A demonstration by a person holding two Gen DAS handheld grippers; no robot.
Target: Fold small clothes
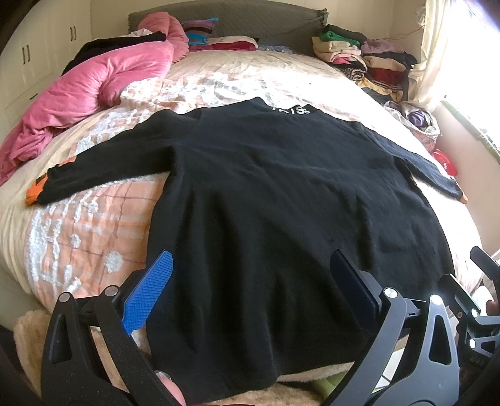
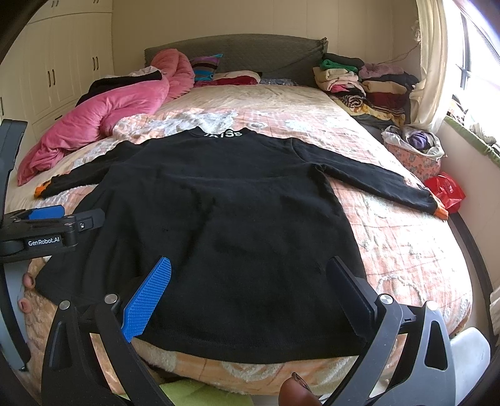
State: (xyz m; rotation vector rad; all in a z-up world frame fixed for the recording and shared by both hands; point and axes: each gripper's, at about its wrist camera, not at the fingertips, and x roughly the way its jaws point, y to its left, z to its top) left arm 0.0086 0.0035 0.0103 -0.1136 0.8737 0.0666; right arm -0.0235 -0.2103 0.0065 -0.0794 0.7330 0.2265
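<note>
- Two views show one black sweater (image 1: 265, 200) lying flat on the bed (image 1: 93, 225), its neck toward the headboard (image 1: 237, 18) and its hem at the near edge. Its long way runs from hem to neck, and both sleeves are spread out to the sides.
- Left wrist view: the left gripper (image 1: 250, 290) is over the hem, nearer the sweater's left side. Its jaws are spread wide and hold nothing. A bit of the right gripper (image 1: 481, 299) shows at the right edge. Only this view shows that.
- Right wrist view: the right gripper (image 2: 250, 293) is over the hem too, jaws spread wide, holding nothing. The left gripper (image 2: 47, 228) shows from the side. A red bag (image 2: 445, 189) lies past the right sleeve cuff.
</note>
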